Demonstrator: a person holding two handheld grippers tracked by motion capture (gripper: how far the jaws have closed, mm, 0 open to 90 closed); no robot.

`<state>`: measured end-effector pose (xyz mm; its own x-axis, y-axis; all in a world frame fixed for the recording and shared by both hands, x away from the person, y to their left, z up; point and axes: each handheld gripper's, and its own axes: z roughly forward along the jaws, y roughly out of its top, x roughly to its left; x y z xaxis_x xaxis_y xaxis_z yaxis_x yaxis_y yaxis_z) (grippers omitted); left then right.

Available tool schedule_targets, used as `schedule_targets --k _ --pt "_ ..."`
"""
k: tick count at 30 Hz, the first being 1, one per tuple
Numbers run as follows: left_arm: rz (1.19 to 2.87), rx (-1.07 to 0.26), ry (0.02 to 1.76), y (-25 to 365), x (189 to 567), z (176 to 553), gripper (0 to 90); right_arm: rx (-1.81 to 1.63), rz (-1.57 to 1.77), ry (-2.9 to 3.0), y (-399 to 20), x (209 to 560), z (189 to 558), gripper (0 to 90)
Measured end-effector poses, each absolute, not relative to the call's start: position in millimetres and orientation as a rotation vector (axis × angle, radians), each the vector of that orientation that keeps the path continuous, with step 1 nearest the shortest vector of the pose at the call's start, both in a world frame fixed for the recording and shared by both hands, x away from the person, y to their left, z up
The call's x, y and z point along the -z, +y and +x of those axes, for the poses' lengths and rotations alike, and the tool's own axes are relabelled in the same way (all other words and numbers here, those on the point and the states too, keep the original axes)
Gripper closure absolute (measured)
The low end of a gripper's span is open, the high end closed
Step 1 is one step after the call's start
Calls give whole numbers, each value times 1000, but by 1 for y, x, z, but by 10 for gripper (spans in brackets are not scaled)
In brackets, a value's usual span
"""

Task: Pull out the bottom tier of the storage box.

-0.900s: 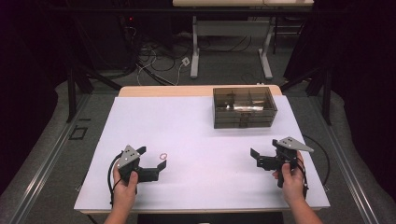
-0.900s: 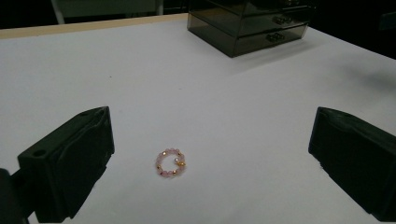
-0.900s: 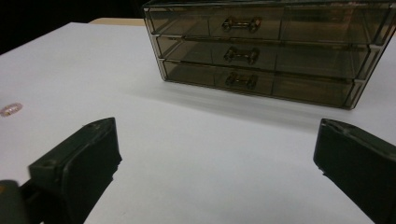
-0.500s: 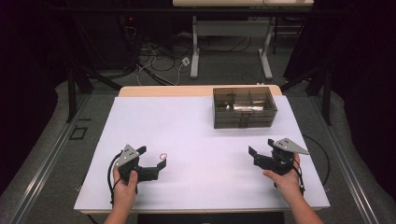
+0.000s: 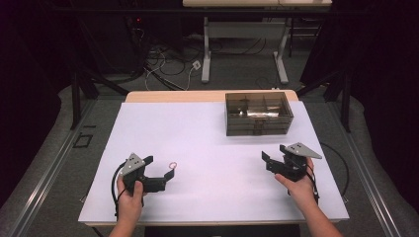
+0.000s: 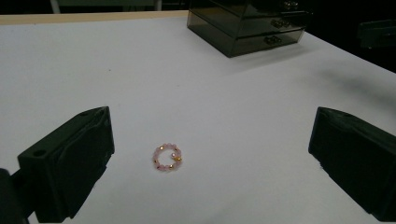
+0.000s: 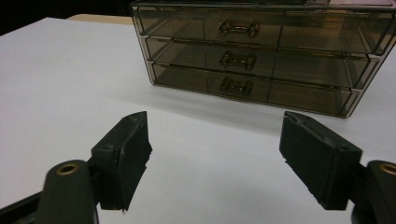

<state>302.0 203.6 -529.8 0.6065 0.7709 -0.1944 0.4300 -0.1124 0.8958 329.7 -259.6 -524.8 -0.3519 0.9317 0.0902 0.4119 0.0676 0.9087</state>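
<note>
**Bead ring in line, drawer box ahead**

With the left gripper [image 5: 165, 174] resting low on the white table [image 5: 207, 148], I read its jaws as spread wide with nothing between the pads. The small pink bead ring [image 6: 168, 157] lies flat on the table just ahead of those jaws, roughly centred in the gap, touching neither. The right gripper [image 7: 215, 158] is likewise released and holds nothing; it faces the smoky three-drawer box [image 7: 254, 58] at the far right of the table, all three drawers looking closed.

My judgement: the approach step, before any pickup. The next move calls for the left gripper to ease forward and down until the jaws straddle the ring, then pinch gently; the beads sit low, so the pads must nearly skim the table. The right gripper looks placed to pull a drawer handle [image 7: 237, 87].
</note>
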Motion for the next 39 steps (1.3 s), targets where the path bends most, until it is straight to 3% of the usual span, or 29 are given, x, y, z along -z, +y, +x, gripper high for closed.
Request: schedule_targets --k 8,39 --pt "1740 -387 991 206 531 301 1 -1293 1349 1841 -256 519 343 326" --pt "1749 -364 1005 204 536 303 1 -1339 1632 1868 -247 499 412 387"
